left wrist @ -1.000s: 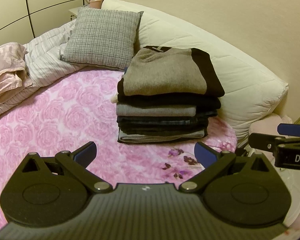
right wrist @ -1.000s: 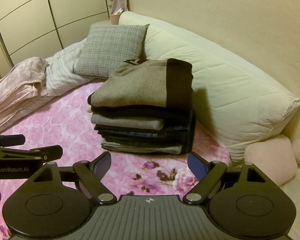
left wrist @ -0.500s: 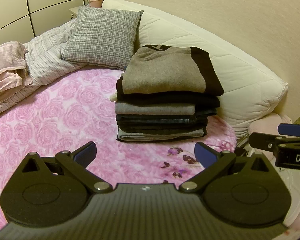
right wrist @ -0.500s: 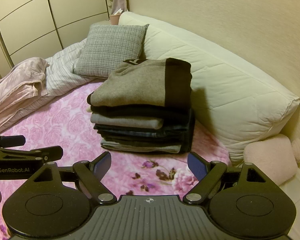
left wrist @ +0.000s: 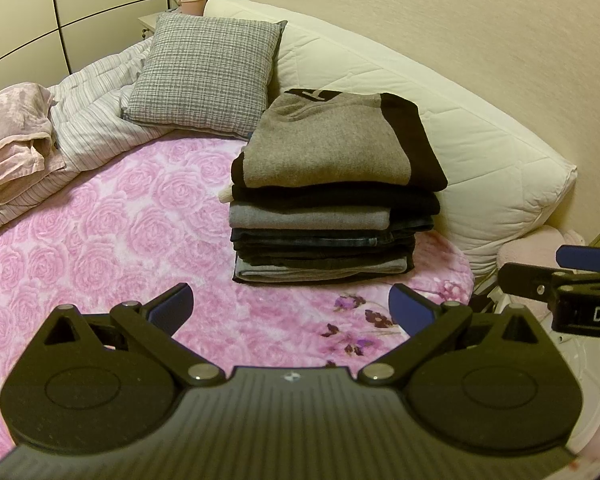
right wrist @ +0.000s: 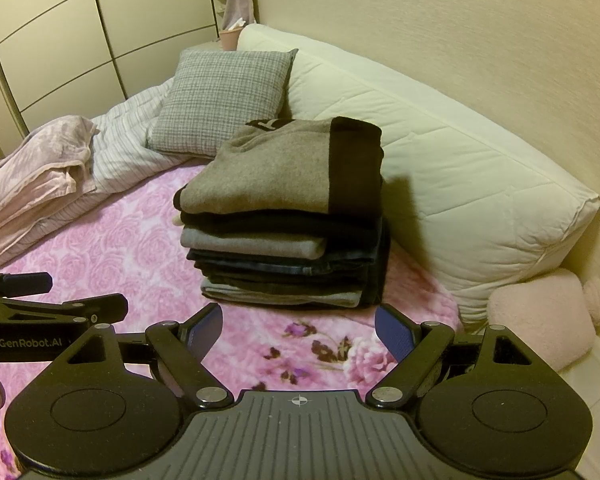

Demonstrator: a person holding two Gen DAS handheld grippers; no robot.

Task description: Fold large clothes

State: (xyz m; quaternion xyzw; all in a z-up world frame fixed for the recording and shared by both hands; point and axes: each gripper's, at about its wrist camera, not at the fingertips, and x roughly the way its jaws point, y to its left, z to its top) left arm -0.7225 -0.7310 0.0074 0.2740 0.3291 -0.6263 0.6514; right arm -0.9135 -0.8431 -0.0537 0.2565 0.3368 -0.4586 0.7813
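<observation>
A stack of several folded clothes stands on the pink rose-patterned blanket. Its top piece is a grey-brown sweater with a dark band along the right side. My left gripper hovers open in front of the stack, nothing between its blue pads. My right gripper is likewise open and empty, just short of the stack's near edge. Each gripper shows at the other view's border: the right one at the far right, the left one at the far left.
A grey checked cushion and a long white quilted pillow lie behind the stack against the wall. A striped duvet and pink crumpled cloth lie at the left. A pink plush sits at the right.
Both views have shifted very slightly; the stack sits a touch higher in the frames. Both grippers remain open and empty, and nothing on the bed has moved.
</observation>
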